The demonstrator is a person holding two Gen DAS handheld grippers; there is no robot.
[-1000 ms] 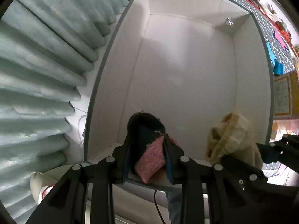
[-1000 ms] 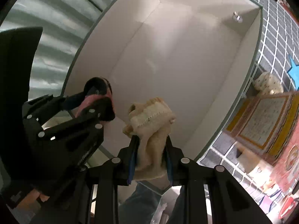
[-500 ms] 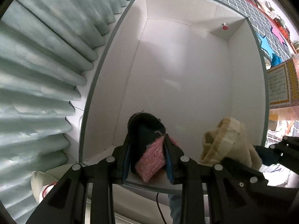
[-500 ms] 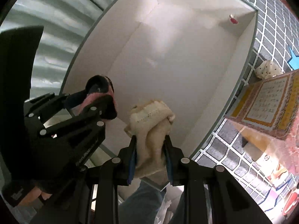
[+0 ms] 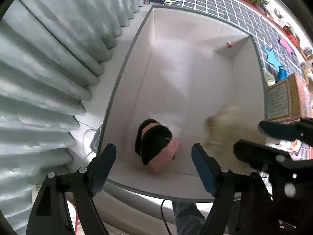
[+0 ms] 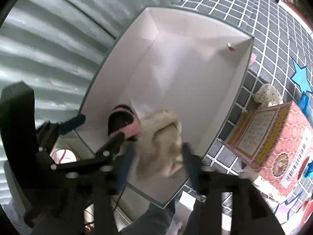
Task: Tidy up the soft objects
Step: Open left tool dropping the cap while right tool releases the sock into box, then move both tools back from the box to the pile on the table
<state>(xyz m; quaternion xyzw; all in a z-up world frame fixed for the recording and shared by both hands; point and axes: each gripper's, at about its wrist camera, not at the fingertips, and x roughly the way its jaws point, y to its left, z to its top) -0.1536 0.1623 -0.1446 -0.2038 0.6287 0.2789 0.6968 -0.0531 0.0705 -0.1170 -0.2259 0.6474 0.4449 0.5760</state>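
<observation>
A white box with a grey rim (image 5: 195, 74) (image 6: 185, 68) lies below both grippers. A pink and black soft bundle (image 5: 156, 148) (image 6: 121, 121) rests on the box floor near the front wall. My left gripper (image 5: 154, 164) (image 6: 93, 133) hangs above it, jaws opening wide, pads clear of the bundle. A beige knitted soft bundle (image 6: 160, 143) (image 5: 221, 129), blurred, drops loose into the box beside the pink one. My right gripper (image 6: 158, 158) (image 5: 249, 137) is just above it, jaws opening, with the beige bundle still between the fingers but free.
Pale green curtains (image 5: 49, 68) hang along the box's left side. A grey grid mat (image 6: 254, 9) covers the floor. A pink printed carton (image 6: 273, 137) and a dotted soft item (image 6: 268, 96) sit right of the box. A small red object (image 5: 229, 45) lies in the far corner.
Both grippers were shut on their bundles and have opened. The pink and black bundle fell to the box floor; the beige one slips out. The right gripper rose a little.
</observation>
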